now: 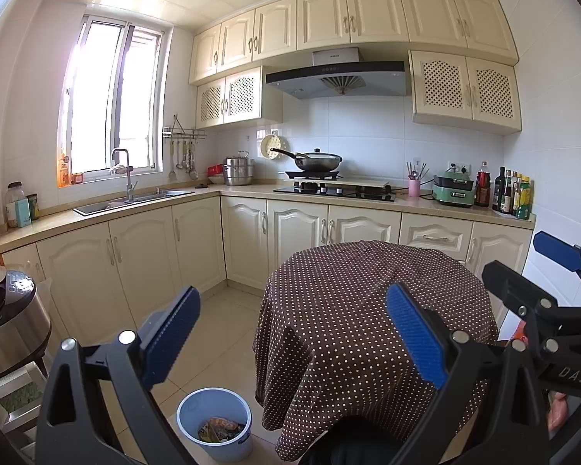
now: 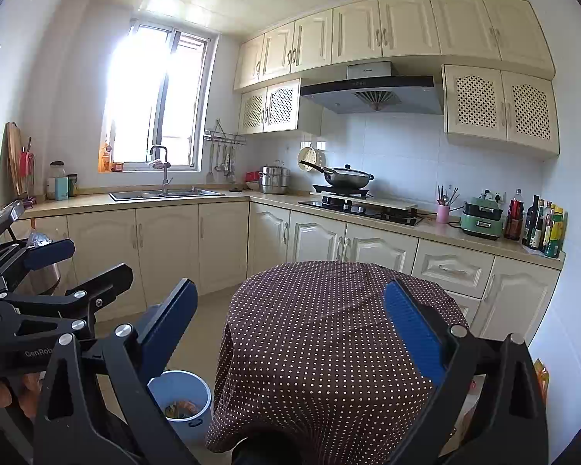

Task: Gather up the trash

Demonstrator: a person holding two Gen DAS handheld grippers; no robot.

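— Blue plastic first: what sits lowest at seven o'clock in the left wrist view?

— A pale blue bin (image 1: 214, 422) on the floor tiles, with crumpled colourful wrappers (image 1: 220, 428) lying inside it. It stands just beside the hanging cloth of the desk (image 1: 368, 310), at the desk's eight o'clock.

— And the left gripper (image 1: 294, 339)?

— Its blue-padded fingers (image 1: 170, 335) are spread wide with nothing between them, hovering above the bin and the near edge of the desk.

— What is on the desk itself?

— Only the brown polka-dot cloth, draped over a round top.

— Moving on to three o'clock?

— The right gripper (image 1: 530, 271) enters from that side. In its own view the right gripper (image 2: 290, 333) also has its fingers (image 2: 414, 333) parted wide and holding nothing, with the bin (image 2: 182, 399) at seven o'clock and the left gripper (image 2: 77, 261) at nine.

— Anything behind?

— Cream cabinets (image 1: 197, 240), a sink (image 1: 135, 199) at ten o'clock, and a wok (image 1: 315, 161) on the hob at twelve.
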